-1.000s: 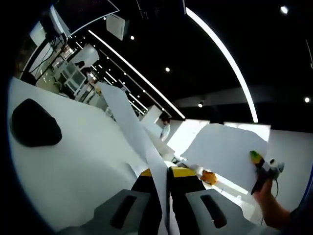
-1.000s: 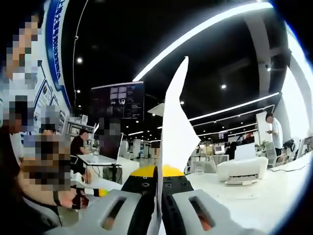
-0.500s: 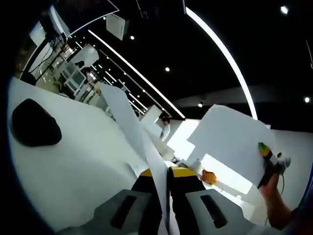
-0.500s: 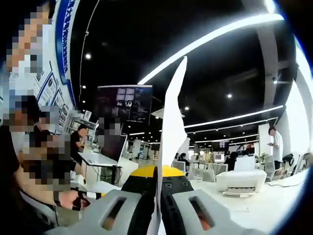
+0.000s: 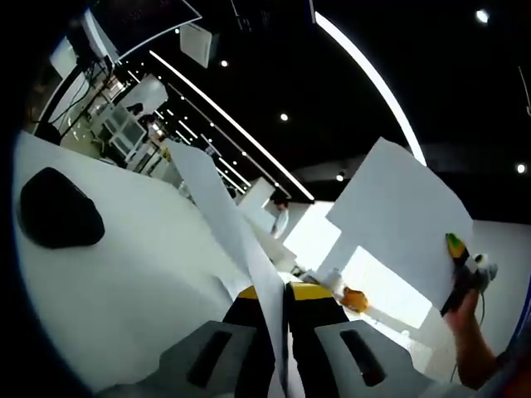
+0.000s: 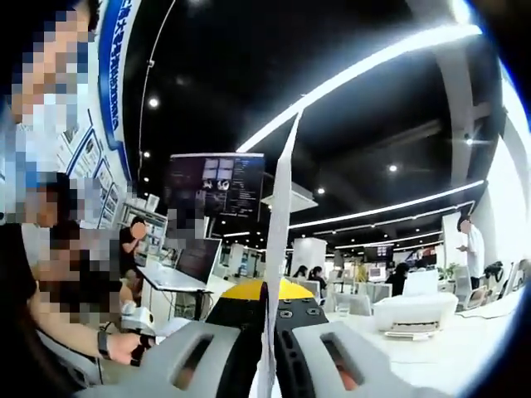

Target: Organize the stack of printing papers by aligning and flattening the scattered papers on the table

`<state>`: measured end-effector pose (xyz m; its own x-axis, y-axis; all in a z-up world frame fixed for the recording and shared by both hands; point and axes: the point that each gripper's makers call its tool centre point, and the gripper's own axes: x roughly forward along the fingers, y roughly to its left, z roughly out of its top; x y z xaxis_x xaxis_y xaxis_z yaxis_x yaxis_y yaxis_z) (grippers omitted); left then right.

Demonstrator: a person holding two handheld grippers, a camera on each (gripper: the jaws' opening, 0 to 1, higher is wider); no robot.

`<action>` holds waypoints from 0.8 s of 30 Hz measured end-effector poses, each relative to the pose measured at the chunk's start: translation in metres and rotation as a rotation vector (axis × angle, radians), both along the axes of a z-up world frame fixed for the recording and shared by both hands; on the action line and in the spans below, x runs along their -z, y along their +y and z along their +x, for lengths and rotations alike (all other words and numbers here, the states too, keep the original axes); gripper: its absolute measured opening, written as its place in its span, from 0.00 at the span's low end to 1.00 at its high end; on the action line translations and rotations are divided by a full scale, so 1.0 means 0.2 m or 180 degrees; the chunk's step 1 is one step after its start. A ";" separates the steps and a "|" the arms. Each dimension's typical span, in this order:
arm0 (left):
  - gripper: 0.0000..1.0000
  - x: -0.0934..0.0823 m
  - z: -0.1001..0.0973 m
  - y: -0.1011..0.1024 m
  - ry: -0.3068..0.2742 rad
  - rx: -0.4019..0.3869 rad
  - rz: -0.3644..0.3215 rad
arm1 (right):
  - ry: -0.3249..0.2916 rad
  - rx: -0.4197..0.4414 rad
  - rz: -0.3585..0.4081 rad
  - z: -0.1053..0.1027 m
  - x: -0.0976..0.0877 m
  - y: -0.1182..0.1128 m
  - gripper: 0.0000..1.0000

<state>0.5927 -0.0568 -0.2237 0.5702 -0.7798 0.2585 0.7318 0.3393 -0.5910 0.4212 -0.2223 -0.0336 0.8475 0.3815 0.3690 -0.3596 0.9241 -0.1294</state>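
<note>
1. Clamping a sheet edge-on, the left gripper [image 5: 278, 332] has its jaws closed narrow on a sheet of paper [image 5: 224, 224] that rises between them and leans up to the left – a pinch at the lower edge, so the rest of the sheet hangs free in the air.

2. The right gripper [image 6: 270, 340] does the same in its own view: jaws pressed together on a second sheet [image 6: 278, 240], seen almost as a thin white line because the camera looks straight along its plane.

3. That second sheet also appears in the left gripper view [image 5: 398, 224] as a broad, tilted white rectangle, with the right gripper [image 5: 460, 269] and the person's hand at its lower right corner.

4. Both sheets are lifted off the white table [image 5: 124, 274], apart from each other – held up, I judge, so they can be brought face to face and their edges squared before being laid flat.

5. Farther out, a dark rounded object [image 5: 58, 207] lies on the table to the left, and a white printer [image 6: 411, 311] sits on a far desk. No stack of papers can be made out.

6. Alignment looks not yet done; the sheets sit at different angles.
</note>
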 end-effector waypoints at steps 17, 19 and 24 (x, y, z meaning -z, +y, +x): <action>0.07 0.00 0.00 0.00 0.0034 0.0017 -0.0043 | -0.0014 -0.0206 0.0022 -0.02 -0.02 0.09 0.00; 0.07 0.00 0.00 0.00 0.0030 0.0017 -0.0037 | -0.0019 -0.0225 0.0019 -0.02 -0.03 0.10 0.00; 0.07 0.00 0.00 0.00 0.0029 0.0017 -0.0033 | -0.0009 -0.0285 0.0074 -0.02 -0.02 0.12 0.00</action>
